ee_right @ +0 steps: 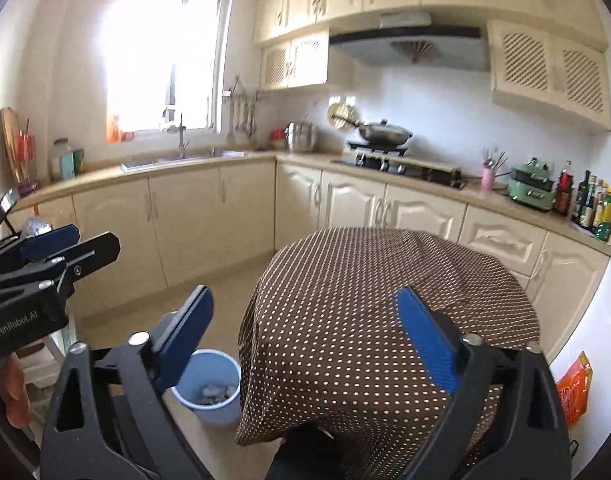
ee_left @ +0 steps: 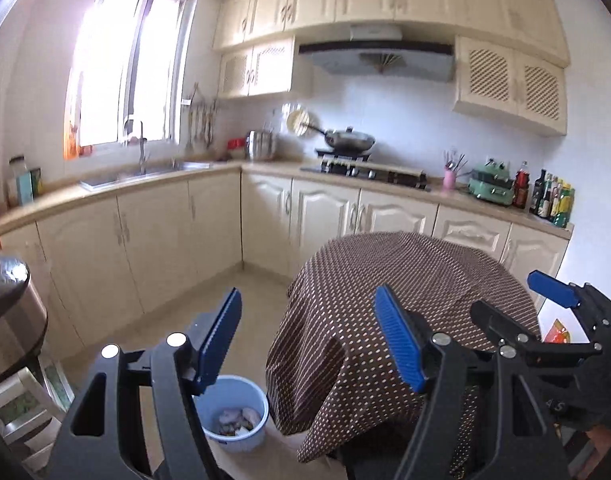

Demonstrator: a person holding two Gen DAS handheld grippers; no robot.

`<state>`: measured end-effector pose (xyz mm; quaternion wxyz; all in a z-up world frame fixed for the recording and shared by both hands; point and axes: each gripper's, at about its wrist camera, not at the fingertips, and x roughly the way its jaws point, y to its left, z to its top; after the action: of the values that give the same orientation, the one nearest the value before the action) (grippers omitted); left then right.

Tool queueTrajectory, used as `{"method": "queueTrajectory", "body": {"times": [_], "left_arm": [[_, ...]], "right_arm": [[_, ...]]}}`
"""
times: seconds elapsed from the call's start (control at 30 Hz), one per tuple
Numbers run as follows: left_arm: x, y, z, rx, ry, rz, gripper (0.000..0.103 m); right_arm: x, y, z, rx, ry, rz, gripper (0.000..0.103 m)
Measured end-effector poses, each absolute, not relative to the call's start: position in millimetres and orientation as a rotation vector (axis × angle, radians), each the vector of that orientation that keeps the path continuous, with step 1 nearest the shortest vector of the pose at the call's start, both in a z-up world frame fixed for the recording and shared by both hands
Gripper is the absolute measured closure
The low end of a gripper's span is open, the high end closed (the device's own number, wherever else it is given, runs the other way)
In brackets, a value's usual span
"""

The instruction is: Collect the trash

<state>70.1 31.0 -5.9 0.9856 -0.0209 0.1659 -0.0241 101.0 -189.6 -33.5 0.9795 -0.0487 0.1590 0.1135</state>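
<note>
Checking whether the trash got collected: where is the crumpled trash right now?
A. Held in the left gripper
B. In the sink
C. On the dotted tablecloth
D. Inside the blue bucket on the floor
D: crumpled trash lies inside the blue bucket on the floor beside the table; both grippers are open and empty.

light: bright daylight from the window [ee_left: 121,80] at 10 o'clock, blown out to white | glare: pale haze over the wall cabinets [ee_right: 305,4] | blur: slight smear throughout, fine detail soft | distortion: fisheye bowing of the counter [ee_left: 105,188], dark corners | shadows: soft, faint
</note>
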Motion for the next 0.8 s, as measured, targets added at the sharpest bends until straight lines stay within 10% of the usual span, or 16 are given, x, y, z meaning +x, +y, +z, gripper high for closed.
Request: {"method": "queueTrajectory", "body": {"times": [0.8], "left_arm": [[12.6, 16.9, 9.0, -0.024, 0.183, -0.09, 0.014]], "right_arm": [[32.4, -205.9, -22.8, -0.092, 0.172, 0.129, 0.007]]}}
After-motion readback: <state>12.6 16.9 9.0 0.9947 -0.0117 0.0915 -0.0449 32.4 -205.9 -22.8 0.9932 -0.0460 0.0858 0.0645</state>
